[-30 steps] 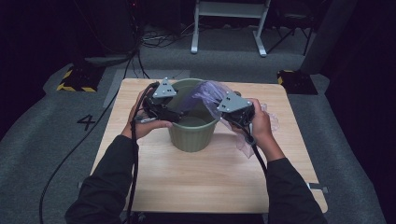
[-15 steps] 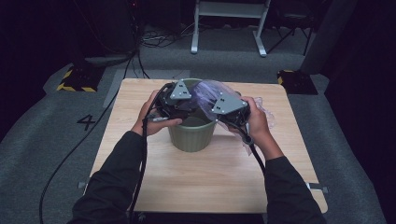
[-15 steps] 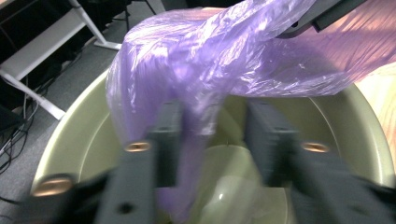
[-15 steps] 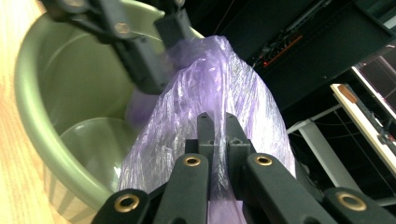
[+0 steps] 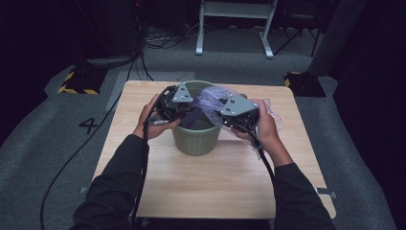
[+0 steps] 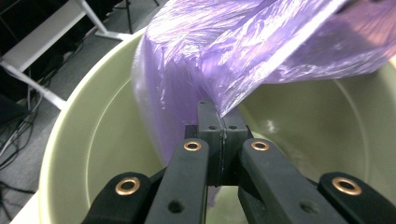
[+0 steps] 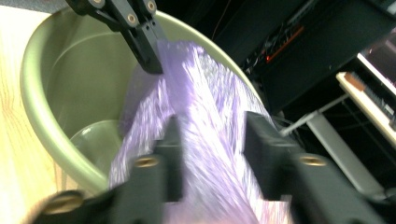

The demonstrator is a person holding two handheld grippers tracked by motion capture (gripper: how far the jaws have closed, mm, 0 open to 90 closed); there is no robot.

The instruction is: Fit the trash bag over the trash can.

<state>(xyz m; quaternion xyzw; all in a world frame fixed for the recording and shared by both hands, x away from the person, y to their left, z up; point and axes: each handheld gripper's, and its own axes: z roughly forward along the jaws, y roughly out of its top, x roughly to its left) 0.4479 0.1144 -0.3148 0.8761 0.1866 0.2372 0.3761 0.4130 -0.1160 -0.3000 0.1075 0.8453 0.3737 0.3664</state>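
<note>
- Green bin (image 5: 195, 136) upright on the wooden table (image 5: 210, 177), closer to the far edge than to the near one, about midway between the left and right edges
- Purple plastic bag (image 5: 210, 98) draped over the bin's far-right rim, part of it hanging down inside; more crumpled film (image 5: 270, 115) trailing onto the table at the bin's right, behind the right hand
- Left gripper (image 5: 184, 112) held over the bin's left rim, reaching inward; jaws just closed, now pressed flat together on an edge of the bag; seen from the left gripper view, the film (image 6: 243, 51) rising out of the pinched tips (image 6: 219, 133) and spreading up and to the right across the bin's mouth
- Right gripper (image 5: 225, 117) held over the bin's right rim, tilted inward; jaws just opened to roughly half spread; in the right gripper view, a band of the bag (image 7: 210, 140) running between the two jaws with a gap showing at either side, so not clamped
- In that same view, left gripper (image 7: 152, 60) farther off above the bin's hollow (image 7: 70, 84), nipping the bag's upper corner
- Both grippers near each other across the bin's opening, bag stretched between them
</note>
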